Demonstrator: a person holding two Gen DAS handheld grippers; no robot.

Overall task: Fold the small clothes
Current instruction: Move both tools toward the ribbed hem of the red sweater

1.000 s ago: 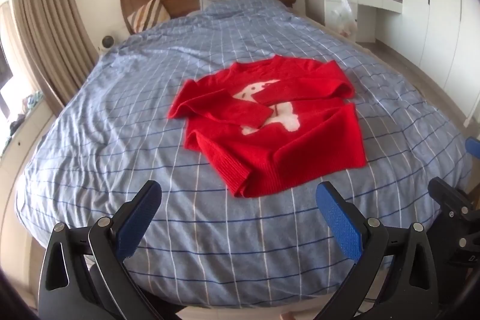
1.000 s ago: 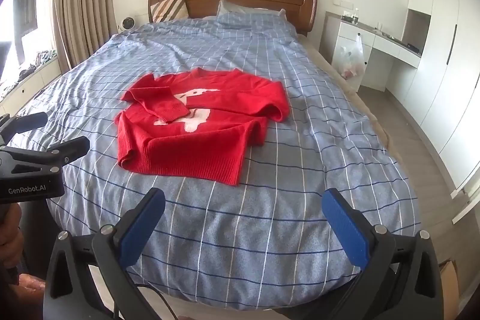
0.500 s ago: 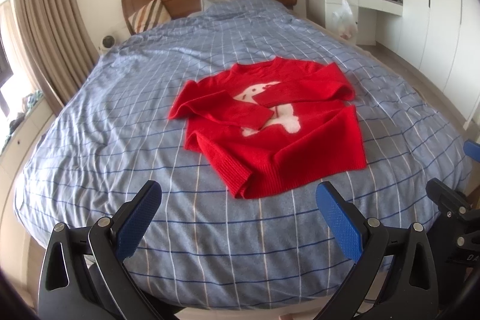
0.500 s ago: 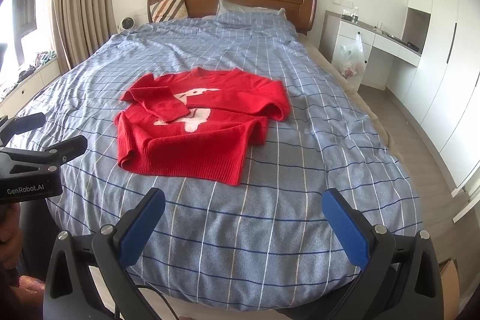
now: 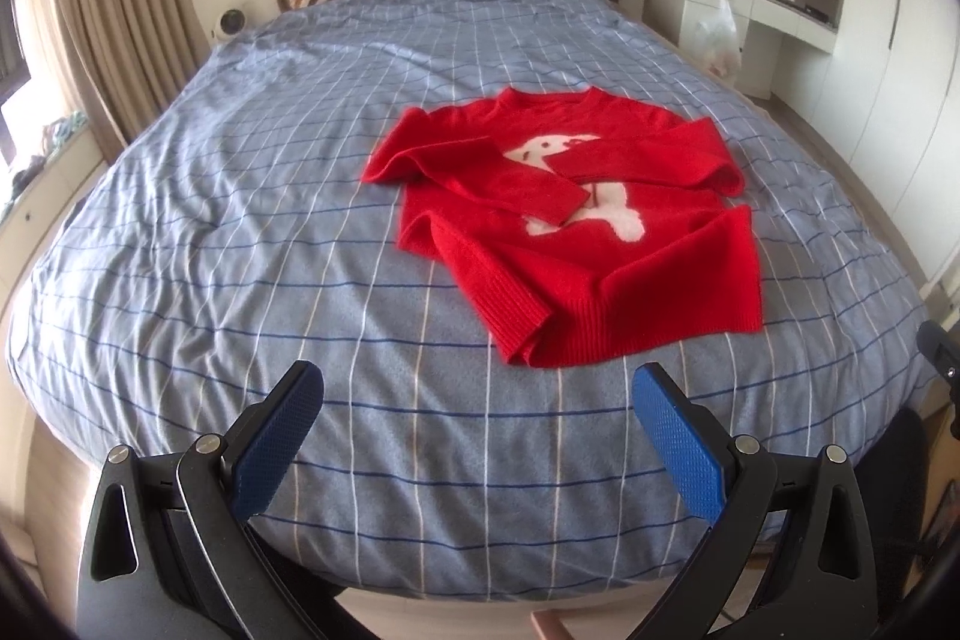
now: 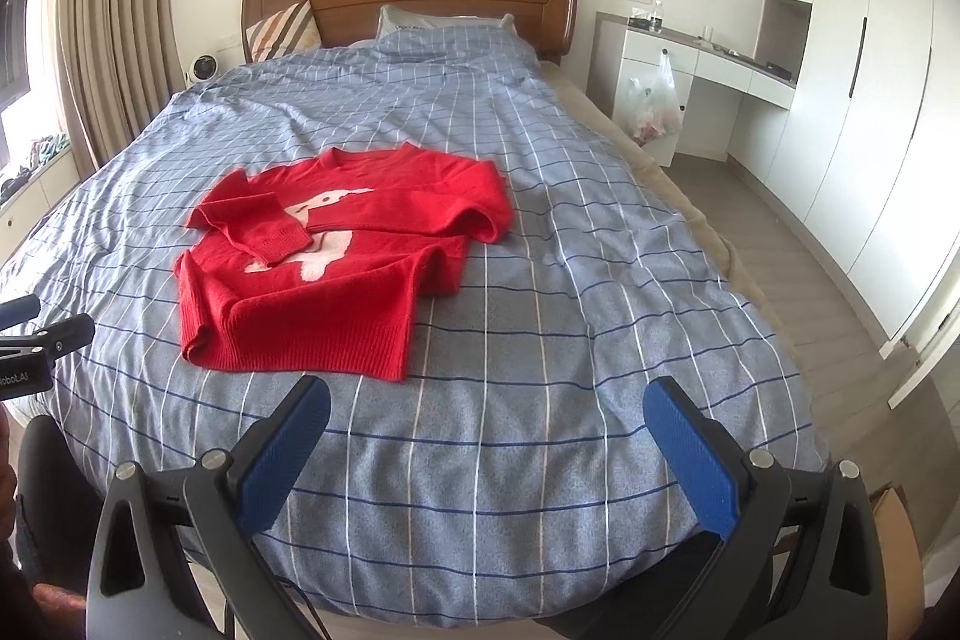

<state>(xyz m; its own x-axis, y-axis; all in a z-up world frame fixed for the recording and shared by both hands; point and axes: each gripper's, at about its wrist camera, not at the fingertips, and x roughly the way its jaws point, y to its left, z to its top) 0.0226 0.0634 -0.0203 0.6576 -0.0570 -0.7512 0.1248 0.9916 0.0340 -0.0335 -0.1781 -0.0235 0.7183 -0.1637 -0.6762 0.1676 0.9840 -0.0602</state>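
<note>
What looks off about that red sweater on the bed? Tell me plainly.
The red sweater lies skewed across the checked bedspread, not square to its lines. Both sleeves are folded over the chest, partly covering the white figure, and one bottom corner is turned in, so the hem is uneven. Nothing looks torn or spilled.
</note>
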